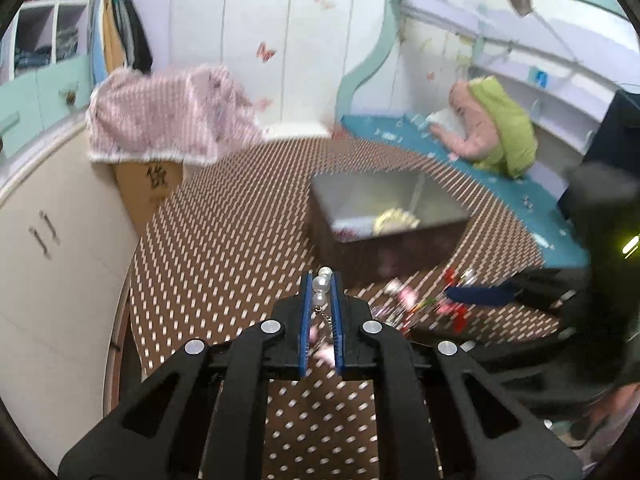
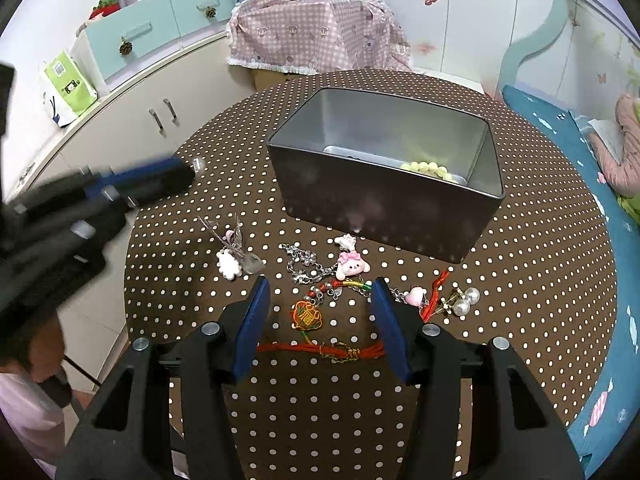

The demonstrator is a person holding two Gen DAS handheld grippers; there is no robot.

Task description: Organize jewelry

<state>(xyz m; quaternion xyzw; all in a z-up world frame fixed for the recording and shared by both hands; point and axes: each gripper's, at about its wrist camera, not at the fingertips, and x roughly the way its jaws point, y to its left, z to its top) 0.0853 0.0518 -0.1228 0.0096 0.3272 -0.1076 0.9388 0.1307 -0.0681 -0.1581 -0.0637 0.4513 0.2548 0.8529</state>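
My left gripper [image 1: 322, 280] is shut on a pearl piece [image 1: 321, 286] with a small chain hanging from it, held above the dotted table in front of the dark metal tin [image 1: 384, 216]. It also shows blurred in the right wrist view [image 2: 188, 172], left of the tin [image 2: 384, 200]. The tin holds a pale yellow bead bracelet [image 2: 428, 169]. My right gripper [image 2: 320, 292] is open and empty above loose jewelry: a silver chain [image 2: 304, 266], a pink bunny charm [image 2: 352, 265], a red cord bracelet [image 2: 320, 350], pearl earrings [image 2: 466, 300].
The round brown dotted table [image 2: 540, 248] stands beside white cabinets [image 2: 132, 128]. A pink checked cloth [image 2: 316, 36] covers a box behind the table. A blue bench [image 2: 608, 240] with a pink and green bundle runs along the right.
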